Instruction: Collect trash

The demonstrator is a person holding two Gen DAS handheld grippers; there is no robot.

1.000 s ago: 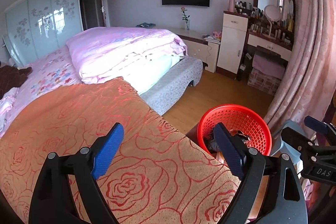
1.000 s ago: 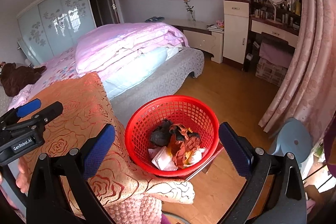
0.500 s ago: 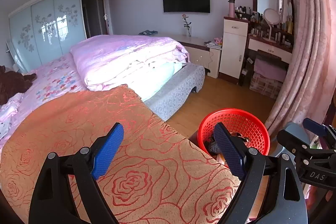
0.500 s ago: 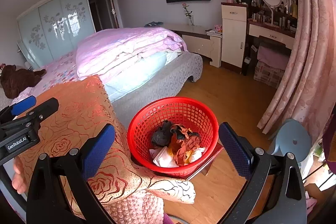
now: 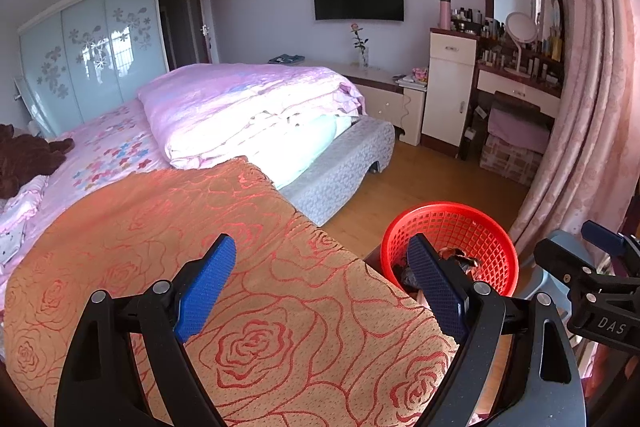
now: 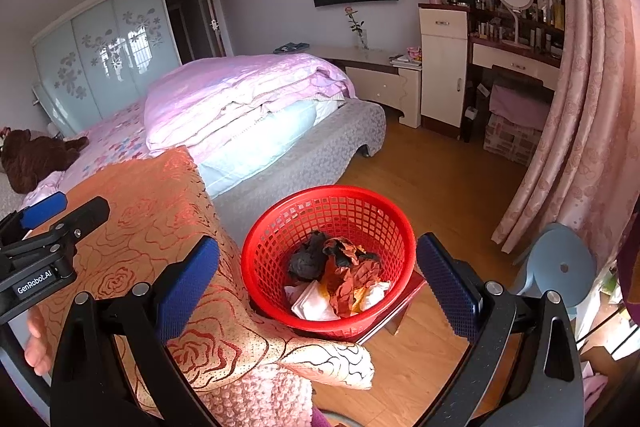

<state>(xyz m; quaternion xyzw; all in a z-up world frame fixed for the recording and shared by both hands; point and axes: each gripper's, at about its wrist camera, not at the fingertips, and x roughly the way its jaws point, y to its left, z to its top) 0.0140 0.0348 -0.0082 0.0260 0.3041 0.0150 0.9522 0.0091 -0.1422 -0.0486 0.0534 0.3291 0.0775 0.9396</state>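
- The left gripper (image 5: 320, 287) is hovering over an orange blanket with a red rose pattern (image 5: 200, 227), its blue-padded jaws standing wide apart and holding nothing.
- The right gripper (image 6: 320, 279) is hanging above a round red plastic mesh basket (image 6: 376, 211), its jaws also spread wide and empty, one blue pad on either side of the basket in the right wrist view.
- The red mesh basket is sitting just beside the edge of the rose-patterned blanket, on a low dark red stand (image 6: 404, 299) over the wooden floor (image 6: 440, 179).
- The trash is lying inside the basket: a dark grey crumpled wad (image 6: 308, 261), an orange-brown crumpled paper (image 6: 348, 275) and white crumpled tissues (image 6: 312, 305) touching one another at the bottom.
- In the left wrist view the basket (image 5: 472, 231) is showing partly behind the right-hand jaw pad, with only a little of its contents visible.
- A folded pink quilt (image 6: 240, 95) is resting on the bed beyond the blanket.
- A pale blue plastic stool (image 6: 560, 267) is standing near the pink patterned curtain (image 6: 584, 107), to the right of the basket.
- Part of a hand (image 6: 36, 347) is showing at the left edge of the right wrist view, beneath the left gripper's body.
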